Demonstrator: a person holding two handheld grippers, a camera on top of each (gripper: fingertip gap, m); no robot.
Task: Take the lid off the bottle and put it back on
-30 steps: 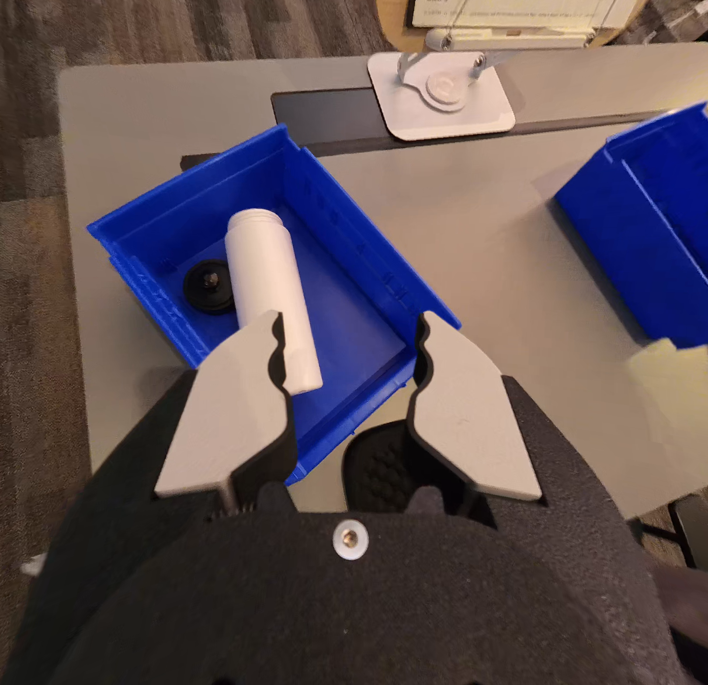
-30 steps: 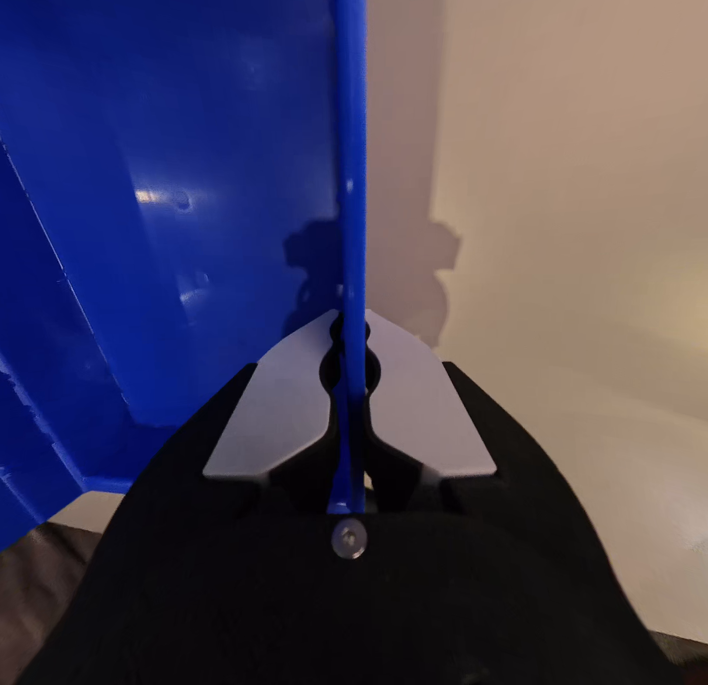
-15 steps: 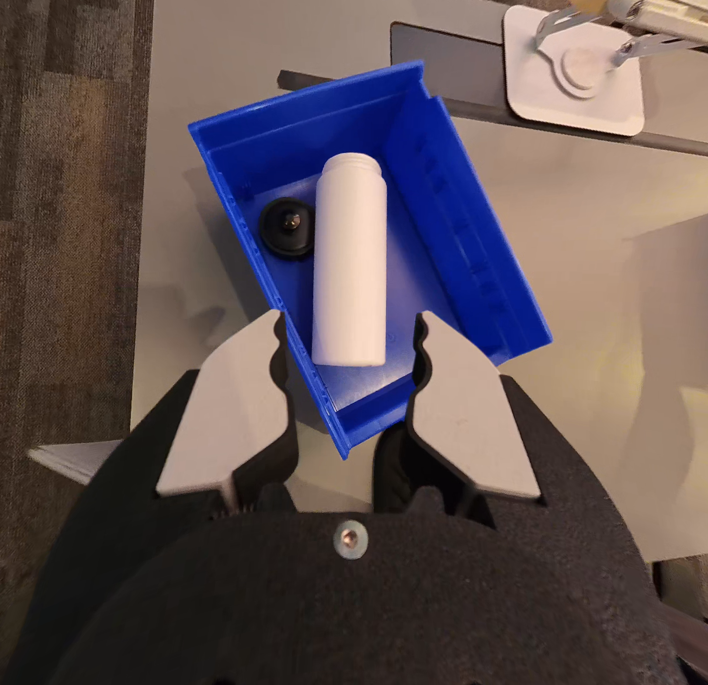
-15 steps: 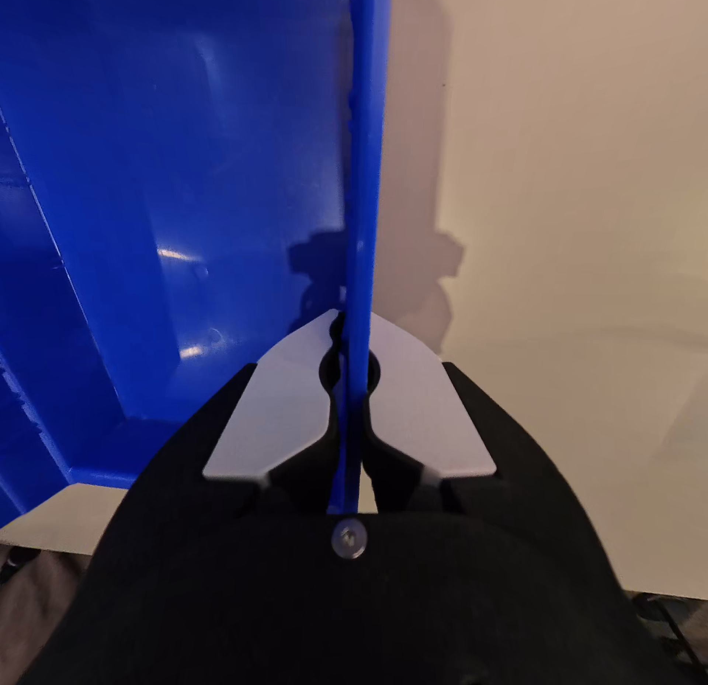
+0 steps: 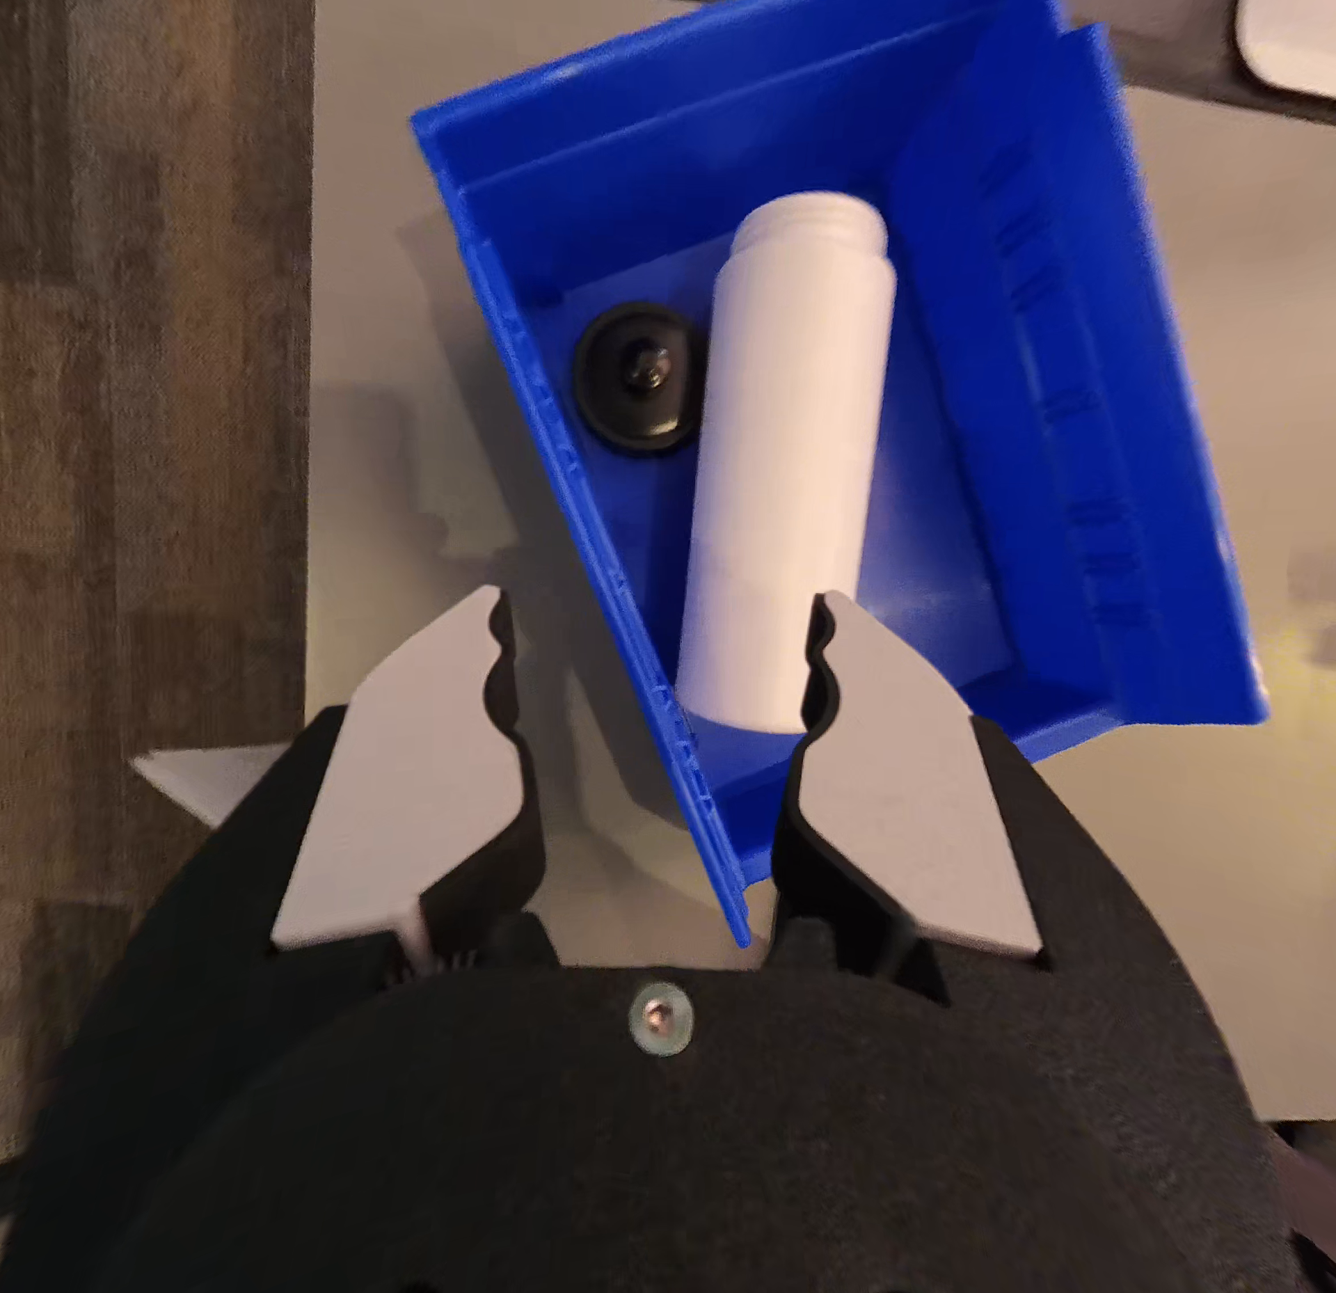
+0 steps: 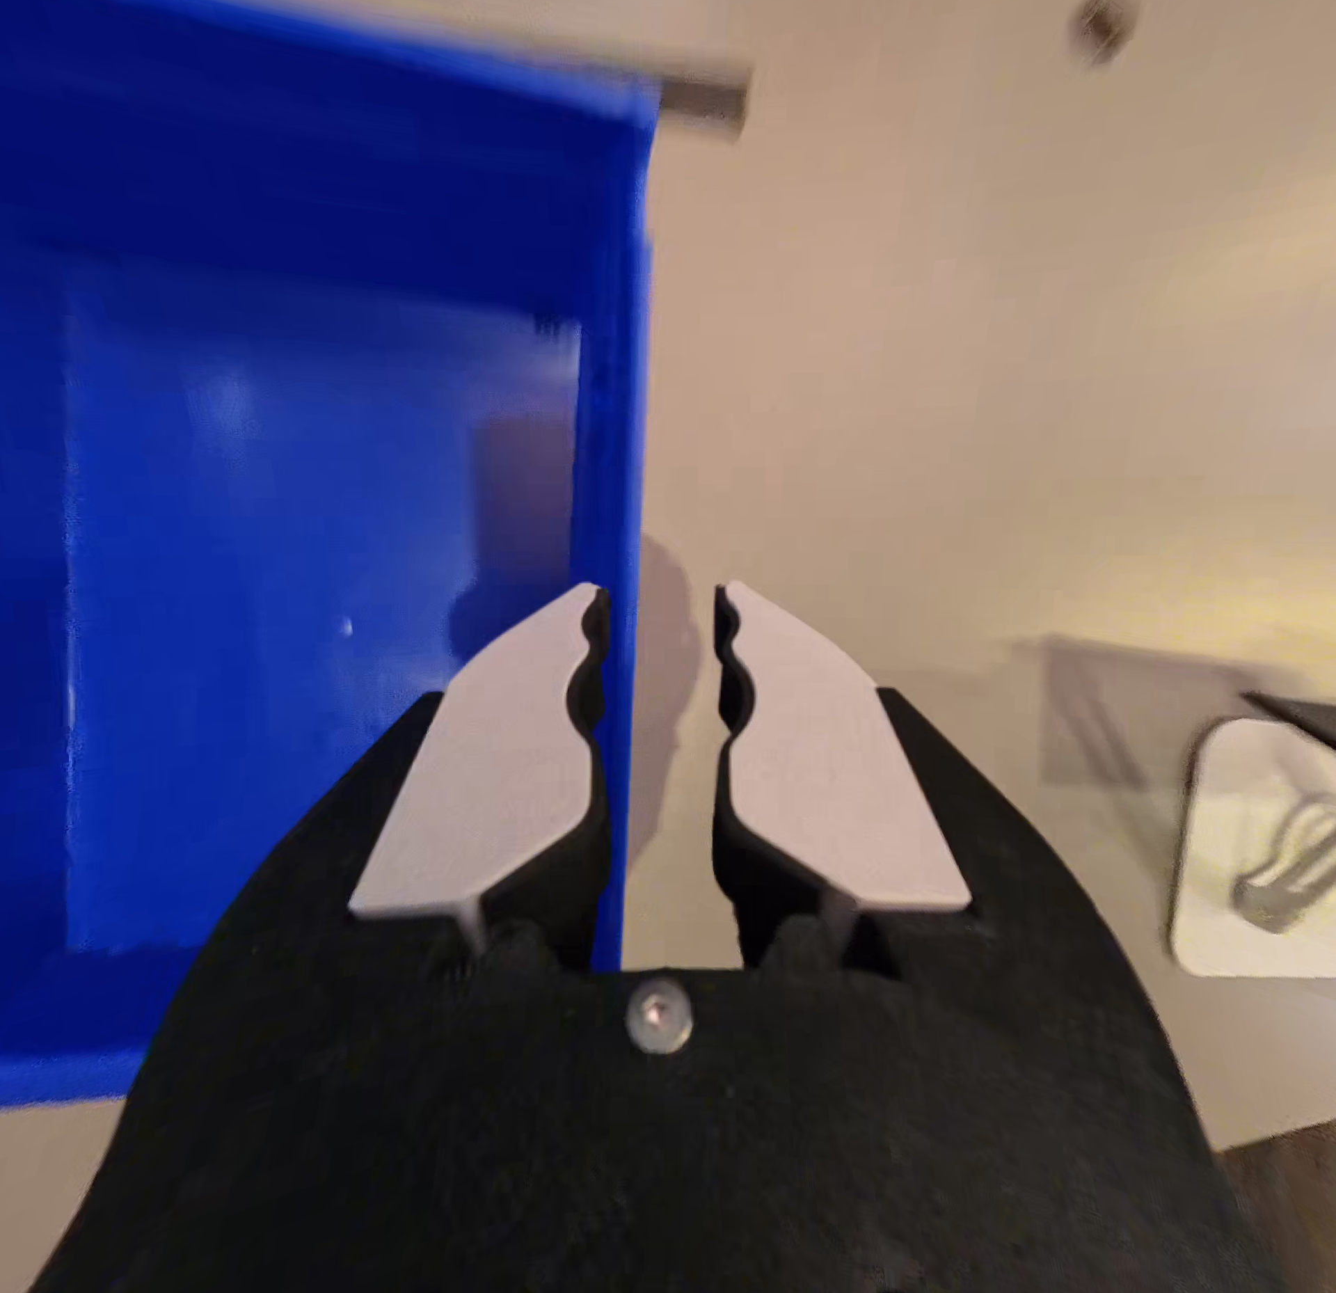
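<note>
Uncapped white plastic bottle (image 5: 784,463) lay in blue plastic bin (image 5: 1048,333), round black lid (image 5: 636,380) at its 9 o'clock, left gripper (image 5: 661,669) fingers wide apart, right gripper (image 6: 661,651) fingers slightly parted around another blue bin wall (image 6: 614,463)

A grey counter (image 5: 405,137) stands on a dark wood-pattern floor (image 5: 144,318), under warm, dim light.

Both look down, perhaps sharing table (image 5: 405,174).

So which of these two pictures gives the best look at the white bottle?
The left wrist view. There the white bottle lies whole on its side in the blue bin, its threaded neck bare, with the black lid beside it. The right wrist view shows none of it, only a different, blurred blue bin wall between open fingers.
</note>
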